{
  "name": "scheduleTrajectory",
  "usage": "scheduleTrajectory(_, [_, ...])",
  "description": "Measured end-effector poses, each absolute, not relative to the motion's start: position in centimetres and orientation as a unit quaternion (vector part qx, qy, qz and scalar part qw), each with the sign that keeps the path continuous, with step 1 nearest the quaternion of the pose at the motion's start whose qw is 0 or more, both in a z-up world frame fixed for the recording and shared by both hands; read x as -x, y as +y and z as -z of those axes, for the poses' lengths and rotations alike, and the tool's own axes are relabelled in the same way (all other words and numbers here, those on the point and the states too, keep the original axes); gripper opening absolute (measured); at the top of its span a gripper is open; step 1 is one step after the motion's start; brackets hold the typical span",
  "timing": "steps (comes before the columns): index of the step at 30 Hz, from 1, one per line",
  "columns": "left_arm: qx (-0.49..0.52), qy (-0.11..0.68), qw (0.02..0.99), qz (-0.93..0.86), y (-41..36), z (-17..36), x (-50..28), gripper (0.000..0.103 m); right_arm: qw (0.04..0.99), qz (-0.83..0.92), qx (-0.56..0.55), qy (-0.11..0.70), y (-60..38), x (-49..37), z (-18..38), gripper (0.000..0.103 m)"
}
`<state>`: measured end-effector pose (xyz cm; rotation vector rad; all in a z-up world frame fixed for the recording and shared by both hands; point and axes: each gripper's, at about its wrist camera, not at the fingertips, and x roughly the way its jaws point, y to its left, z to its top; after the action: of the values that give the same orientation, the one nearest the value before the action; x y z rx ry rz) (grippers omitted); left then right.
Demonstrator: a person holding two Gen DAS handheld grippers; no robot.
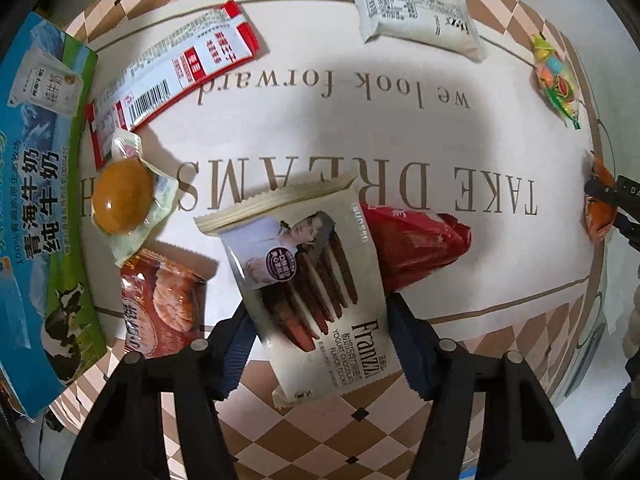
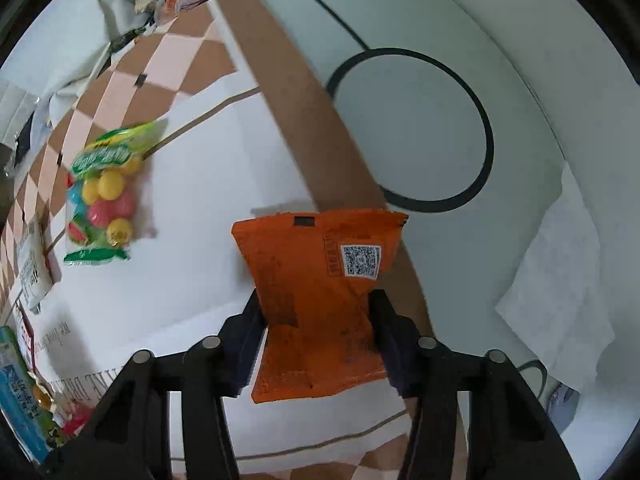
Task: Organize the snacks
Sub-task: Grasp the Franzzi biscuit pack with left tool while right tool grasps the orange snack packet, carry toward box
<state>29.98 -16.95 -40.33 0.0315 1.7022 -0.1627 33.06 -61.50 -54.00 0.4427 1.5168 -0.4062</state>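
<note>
A cream Franzzi chocolate cookie packet (image 1: 304, 264) lies on the printed mat (image 1: 400, 128). My left gripper (image 1: 320, 344) points down on it, with both pads against its long edges, shut on it. A red packet (image 1: 412, 248) is partly hidden under its right side. My right gripper (image 2: 316, 328) is shut on an orange snack packet (image 2: 312, 264), which creases between the fingers at the mat's edge. In the left wrist view the same orange packet (image 1: 600, 204) shows at the far right.
Around the cookie packet lie a braised egg pack (image 1: 124, 196), a brown-red packet (image 1: 164, 304), a red-and-white packet (image 1: 176, 68), a white packet (image 1: 416, 12) and a candy bag (image 1: 558, 76). A blue milk carton (image 1: 36, 184) stands at the left. A black ring (image 2: 412, 124) and a tissue (image 2: 560, 288) lie right of the mat.
</note>
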Motion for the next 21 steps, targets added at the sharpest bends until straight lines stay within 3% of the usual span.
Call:
scheduleTrajectory(10, [0.001,0.713,0.694,0.101,-13.8,33.3,-29.7,0.06,0.715,0.102,-0.221,0.656,-53.8,-32.1,48.5,0.05])
scheduleTrajectory(21, [0.021,0.647,0.75,0.137,-5.8,21.7,-30.4,0.06,0.75,-0.028,-0.242,0.615,-36.2,-29.3,35.9,0.05])
